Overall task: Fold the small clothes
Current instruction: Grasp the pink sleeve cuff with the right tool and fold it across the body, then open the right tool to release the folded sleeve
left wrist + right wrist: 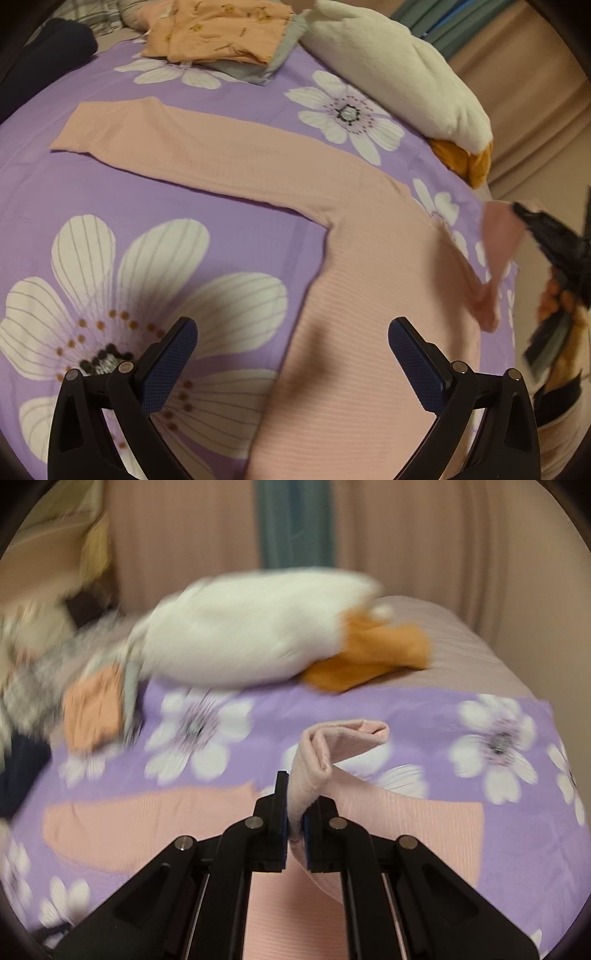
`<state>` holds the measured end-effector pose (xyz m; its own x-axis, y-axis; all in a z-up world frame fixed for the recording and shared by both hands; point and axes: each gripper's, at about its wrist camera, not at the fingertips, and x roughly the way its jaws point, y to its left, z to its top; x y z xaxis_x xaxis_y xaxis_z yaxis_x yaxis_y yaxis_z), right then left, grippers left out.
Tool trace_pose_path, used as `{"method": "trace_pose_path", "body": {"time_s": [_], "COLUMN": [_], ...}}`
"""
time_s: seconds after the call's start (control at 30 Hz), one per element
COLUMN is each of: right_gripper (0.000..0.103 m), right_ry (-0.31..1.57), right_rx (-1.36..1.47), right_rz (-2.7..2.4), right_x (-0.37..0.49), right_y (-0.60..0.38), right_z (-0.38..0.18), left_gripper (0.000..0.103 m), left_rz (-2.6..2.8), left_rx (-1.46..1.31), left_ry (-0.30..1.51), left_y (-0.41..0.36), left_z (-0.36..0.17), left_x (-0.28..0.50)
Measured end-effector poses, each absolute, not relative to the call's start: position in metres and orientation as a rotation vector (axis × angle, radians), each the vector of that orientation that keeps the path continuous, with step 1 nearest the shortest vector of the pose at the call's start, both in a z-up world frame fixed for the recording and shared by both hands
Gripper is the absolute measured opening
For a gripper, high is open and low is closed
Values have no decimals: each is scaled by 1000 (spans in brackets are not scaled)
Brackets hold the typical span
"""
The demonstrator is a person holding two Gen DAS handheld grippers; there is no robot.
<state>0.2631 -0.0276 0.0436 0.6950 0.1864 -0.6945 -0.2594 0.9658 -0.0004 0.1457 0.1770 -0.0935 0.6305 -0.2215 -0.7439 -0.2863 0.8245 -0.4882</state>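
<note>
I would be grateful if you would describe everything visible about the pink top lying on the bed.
The pink top is a pale, long-sleeved garment of fine ribbed knit. Its body lies flat on the purple floral bedsheet. One sleeve stretches out straight across the sheet, cuff at the far end. The other sleeve is lifted and curled over, pinched in the shut right gripper. The open left gripper hovers above the body without touching it.
</note>
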Motion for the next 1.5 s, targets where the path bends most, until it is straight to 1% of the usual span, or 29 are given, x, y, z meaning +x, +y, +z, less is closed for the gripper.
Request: {"method": "trace_pose_path", "body": {"time_s": [0.1,0.27,0.33,0.37,0.4,0.43,0.47,0.5,0.57,0.63,0.7,0.77,0.8,0.83,0.87,0.93,1.0,1.1,1.2,1.23,1.3,1.33,1.4,1.43,1.47,1.5], "right_gripper": [8,10,17,18,26,41,48,51,52,55,55,54,48,39,35,29,27,27,27,25,26,30,30,30,30,30], "right_ry": [812,886,914,923,939,956,964,962,948,932,927,926,925,933,943,942,934,946,959,961,956,951,943,938,933,929], "right_rx": [-223,-307,-314,-302,-274,-248,-206,-150,-41,72,171,197,198,215,239,279,322,378,395,401,413,416,420,425,429,431], "right_rz": [287,360,394,419,455,479,507,546,596,587,544,464,426,395,377,349,335,311,286,282,286,290,302,316,330,341], "right_x": [276,259,254,251,249,247,245,242,236,233,232,234,233,235,236,238,240,237,232,231,225,221,216,212,208,204], "right_y": [-20,-9,-14,-21,-29,-37,-49,-65,-104,-155,-211,-261,-277,-299,-316,-342,-367,-393,-388,-386,-381,-379,-371,-369,-365,-363], "right_z": [-29,-83,-96,-101,-103,-103,-99,-92,-78,-68,-66,-68,-71,-75,-80,-87,-91,-103,-116,-120,-122,-120,-119,-114,-111,-109], "left_gripper": [102,102,102,102,102,102,102,102,102,102,102,102,102,100,97,75,67,57,56,46,36,36,38,46,51,62], "left_rz": [55,64,62,60,56,50,45,33,-10,-78,-164,-241,-268,-293,-323,-352,-365,-317,-194,-178,-175,-193,-212,-208,-200,-189], "left_rx": [-624,-615,-615,-616,-615,-612,-607,-601,-592,-590,-599,-610,-618,-619,-615,-611,-617,-624,-613,-616,-636,-666,-725,-738,-751,-769], "left_ry": [909,909,901,894,885,876,873,870,858,833,812,807,808,809,806,811,834,871,943,955,955,950,941,932,914,891], "left_y": [181,183,181,181,179,177,174,170,160,147,132,115,105,96,84,69,57,54,63,68,78,82,95,103,112,123], "left_z": [-96,-95,-93,-91,-89,-86,-83,-79,-71,-62,-53,-48,-46,-45,-44,-47,-56,-78,-103,-110,-113,-111,-105,-103,-98,-93], "left_x": [150,155,159,161,164,168,172,178,190,203,221,241,251,261,273,288,307,326,329,327,321,317,307,302,294,283]}}
